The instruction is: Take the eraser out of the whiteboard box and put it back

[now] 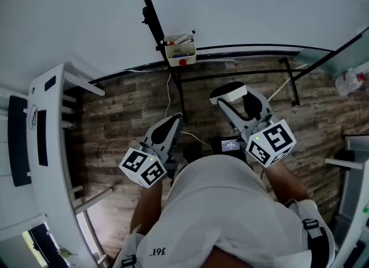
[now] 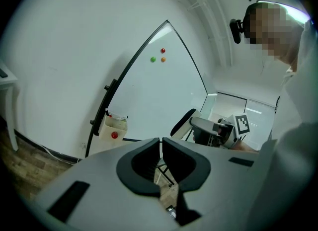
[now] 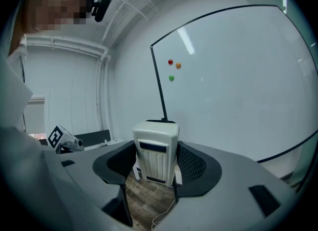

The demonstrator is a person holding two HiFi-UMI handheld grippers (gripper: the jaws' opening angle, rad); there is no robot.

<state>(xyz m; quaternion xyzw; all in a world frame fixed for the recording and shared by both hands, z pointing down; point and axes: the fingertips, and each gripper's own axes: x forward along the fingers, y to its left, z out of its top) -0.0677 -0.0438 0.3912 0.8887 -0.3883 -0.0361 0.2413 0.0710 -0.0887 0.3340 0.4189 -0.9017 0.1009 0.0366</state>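
My right gripper (image 3: 156, 163) is shut on a white eraser (image 3: 155, 150) with a black underside; in the head view the eraser (image 1: 228, 93) sticks out past the right gripper (image 1: 232, 103), held well below the whiteboard. The whiteboard box (image 1: 180, 50), a small white tray with markers and a red object in it, hangs on the board's left frame; it also shows in the left gripper view as the box (image 2: 112, 127). My left gripper (image 2: 161, 151) is shut with nothing between its jaws; the left gripper (image 1: 171, 124) hangs low at the left.
The whiteboard (image 1: 253, 7) fills the wall ahead, with three small magnets (image 3: 173, 68) on it. Its black stand legs (image 1: 236, 76) cross the wooden floor. A white shelf unit (image 1: 43, 146) stands at the left. A plastic bottle (image 1: 350, 81) lies at the right.
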